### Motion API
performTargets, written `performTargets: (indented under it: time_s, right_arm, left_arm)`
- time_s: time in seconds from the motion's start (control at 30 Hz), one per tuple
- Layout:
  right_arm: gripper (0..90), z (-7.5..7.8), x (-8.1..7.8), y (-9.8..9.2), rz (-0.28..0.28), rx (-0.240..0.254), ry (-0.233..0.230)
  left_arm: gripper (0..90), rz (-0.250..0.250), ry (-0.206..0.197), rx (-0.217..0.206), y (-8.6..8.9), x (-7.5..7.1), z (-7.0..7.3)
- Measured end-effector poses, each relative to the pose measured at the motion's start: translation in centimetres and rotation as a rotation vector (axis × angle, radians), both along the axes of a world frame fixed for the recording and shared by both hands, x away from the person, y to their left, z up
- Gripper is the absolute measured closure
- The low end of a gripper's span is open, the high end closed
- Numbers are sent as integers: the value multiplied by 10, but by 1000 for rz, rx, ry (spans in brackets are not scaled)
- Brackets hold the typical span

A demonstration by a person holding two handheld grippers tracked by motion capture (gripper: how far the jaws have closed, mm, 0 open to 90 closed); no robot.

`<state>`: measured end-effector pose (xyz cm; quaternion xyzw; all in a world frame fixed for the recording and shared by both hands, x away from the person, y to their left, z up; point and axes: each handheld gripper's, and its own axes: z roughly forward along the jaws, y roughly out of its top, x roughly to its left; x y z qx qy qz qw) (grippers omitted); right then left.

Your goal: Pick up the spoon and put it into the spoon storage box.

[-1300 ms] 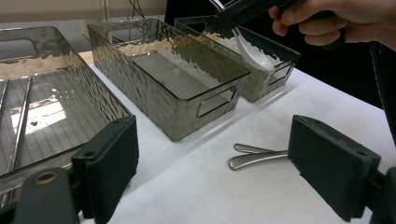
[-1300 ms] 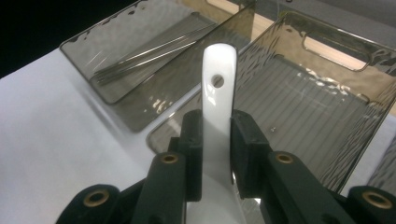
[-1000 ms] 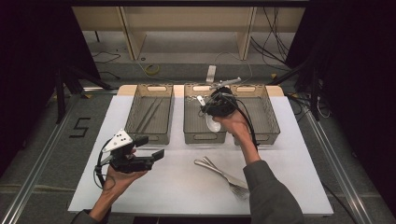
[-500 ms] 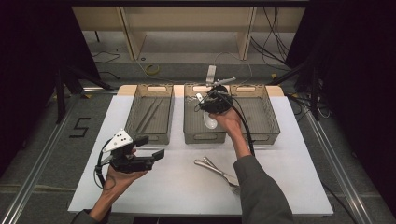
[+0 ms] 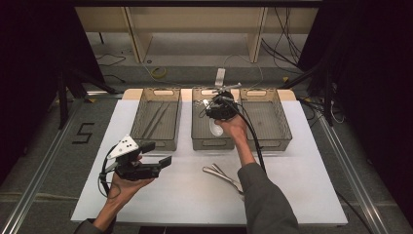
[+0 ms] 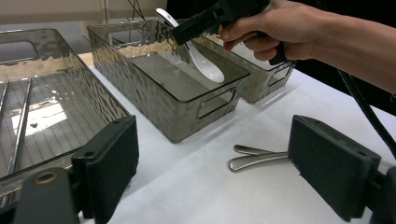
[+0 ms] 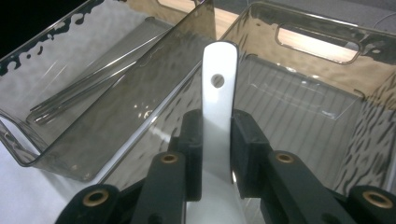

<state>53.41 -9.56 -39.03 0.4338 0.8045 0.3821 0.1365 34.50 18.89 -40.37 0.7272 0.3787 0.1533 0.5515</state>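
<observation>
We've got the right gripper (image 7: 217, 144) pinching the spoon (image 6: 201, 58) by its handle, apparently to lay it bowl-first in the centre-frame bin (image 5: 200, 134).

My right hand-held gripper (image 5: 217, 105) is reached forward on an extended arm, jaws clamped narrow. My left hand-held gripper (image 5: 157, 154) sits low near me, jaws wide apart, palm up.

floor mark (image 5: 84, 133): a dark "5" stands on the grey floor beside the white table's left edge, just left of and slightly beyond the left gripper (image 5: 157, 153), well apart from the right gripper (image 5: 210, 104).
other writing: none can be read on the trays, cutlery or grippers.
</observation>
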Motion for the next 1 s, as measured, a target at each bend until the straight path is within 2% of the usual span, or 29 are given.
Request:
performTargets:
  time_s: [0.2,0.27,0.3,0.53,0.8,0.93,1.0]
  right_arm:
    - [738,-6,-1,5,8,-11,10]
    - [658,-5,-1,5,10,17,12]
    - [645,-3,-2,6,10,25,13]
    - [514,4,-10,0,52,28,9]
    - [382,21,-38,-9,166,6,1]
    - [364,24,-57,-19,213,-7,17]
    - [355,22,-66,-22,239,-32,23]
  left_arm:
    - [160,-1,0,-4,0,0,0]
    - [160,-1,-2,-4,0,0,0]
    - [160,-1,-1,-4,0,0,0]
    - [160,-2,-5,-3,1,0,0]
    - [160,1,-3,-5,1,0,0]
    - [160,1,-2,-5,0,0,0]
    - [160,1,-1,-2,0,0,0]
